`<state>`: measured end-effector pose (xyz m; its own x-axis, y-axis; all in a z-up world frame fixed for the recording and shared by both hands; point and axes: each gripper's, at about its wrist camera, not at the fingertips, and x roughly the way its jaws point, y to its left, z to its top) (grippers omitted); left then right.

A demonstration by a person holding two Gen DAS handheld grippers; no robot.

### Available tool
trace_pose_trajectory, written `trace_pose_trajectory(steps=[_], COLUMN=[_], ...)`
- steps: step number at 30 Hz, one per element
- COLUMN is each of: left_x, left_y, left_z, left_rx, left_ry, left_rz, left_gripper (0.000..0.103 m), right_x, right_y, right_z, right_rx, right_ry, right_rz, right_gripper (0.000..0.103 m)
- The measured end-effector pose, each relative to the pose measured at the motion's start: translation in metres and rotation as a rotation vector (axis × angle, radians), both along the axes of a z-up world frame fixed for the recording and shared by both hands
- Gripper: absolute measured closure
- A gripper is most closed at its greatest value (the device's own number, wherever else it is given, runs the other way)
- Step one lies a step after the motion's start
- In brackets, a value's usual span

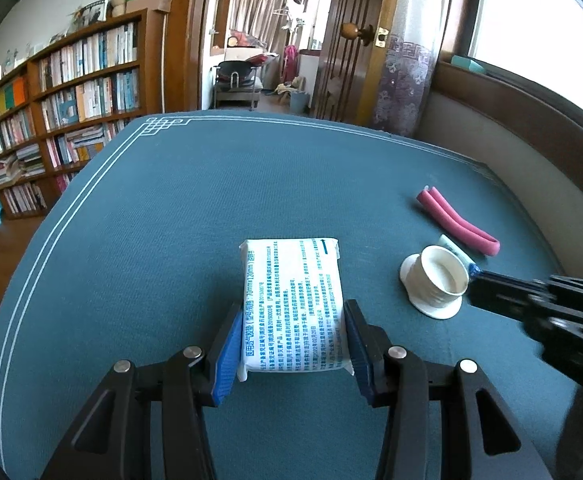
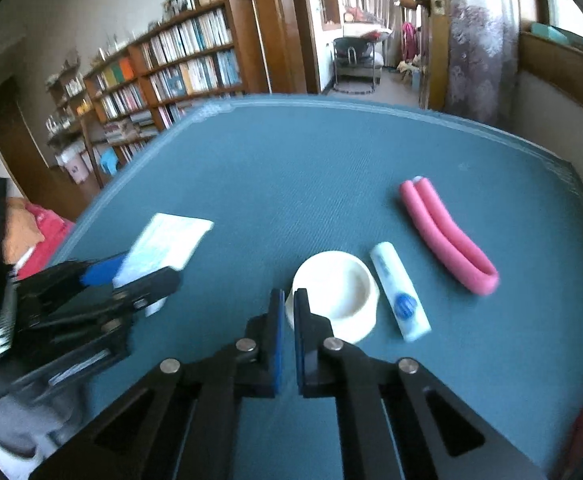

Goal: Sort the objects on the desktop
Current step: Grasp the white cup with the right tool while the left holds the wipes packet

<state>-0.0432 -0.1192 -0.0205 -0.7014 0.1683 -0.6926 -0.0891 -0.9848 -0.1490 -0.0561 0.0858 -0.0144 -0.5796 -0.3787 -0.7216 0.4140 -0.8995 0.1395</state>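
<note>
While the left claw (image 1: 293,344) clamps a white printed soft packet (image 1: 293,300), sorting looks barely begun.
Rightward, the right claw (image 2: 287,300) is pinched shut on the rim of a white ribbed plastic cup (image 2: 333,294); a white tube (image 2: 399,292) and pink looped foam tube (image 2: 445,236) lie unsorted on the teal cloth surface (image 1: 171,220), wooden bookshelves (image 1: 71,92) behind.

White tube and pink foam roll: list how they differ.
The white tube is straight, short and printed with a blue mark; the pink foam roll is longer, plain and folded double into a loop. The tube lies beside the cream cup; the roll lies apart. Both rest flat on the teal tablecloth.
</note>
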Motion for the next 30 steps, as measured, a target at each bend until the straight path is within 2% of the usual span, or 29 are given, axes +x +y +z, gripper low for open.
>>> trace_pose_trajectory(steps=[4, 7, 8, 10, 12, 14, 19, 23, 30], left_x=[0.003, 0.007, 0.008, 0.009, 0.009, 0.009, 0.009, 0.007, 0.005], left_y=[0.007, 0.009, 0.009, 0.010, 0.009, 0.008, 0.008, 0.006, 0.009], left_z=[0.003, 0.006, 0.007, 0.008, 0.008, 0.009, 0.009, 0.008, 0.003], left_rx=[0.000, 0.005, 0.007, 0.011, 0.015, 0.021, 0.024, 0.024, 0.017], left_ry=[0.009, 0.020, 0.023, 0.025, 0.026, 0.027, 0.025, 0.022, 0.007], left_rz=[-0.015, -0.021, -0.024, -0.029, -0.033, -0.038, -0.043, -0.039, -0.053], left_gripper=[0.054, 0.054, 0.054, 0.054, 0.054, 0.054, 0.054, 0.054, 0.054], right_x=[0.015, 0.005, 0.003, -0.002, -0.006, -0.011, -0.031, -0.049, -0.041], right_y=[0.015, 0.023, 0.023, 0.024, 0.023, 0.021, 0.004, -0.007, -0.009], right_z=[0.004, -0.006, -0.009, -0.017, -0.021, -0.023, -0.026, -0.034, -0.033], right_rx=[-0.048, -0.090, -0.095, -0.105, -0.107, -0.102, -0.054, -0.018, 0.022], right_ry=[-0.009, -0.076, -0.100, -0.125, -0.128, -0.112, -0.100, -0.120, -0.069], right_rz=[0.005, -0.016, -0.030, -0.042, -0.063, -0.091, -0.104, -0.122, -0.130], right_gripper=[0.098, 0.097, 0.092, 0.075, 0.039, 0.026, 0.028, 0.048, 0.051])
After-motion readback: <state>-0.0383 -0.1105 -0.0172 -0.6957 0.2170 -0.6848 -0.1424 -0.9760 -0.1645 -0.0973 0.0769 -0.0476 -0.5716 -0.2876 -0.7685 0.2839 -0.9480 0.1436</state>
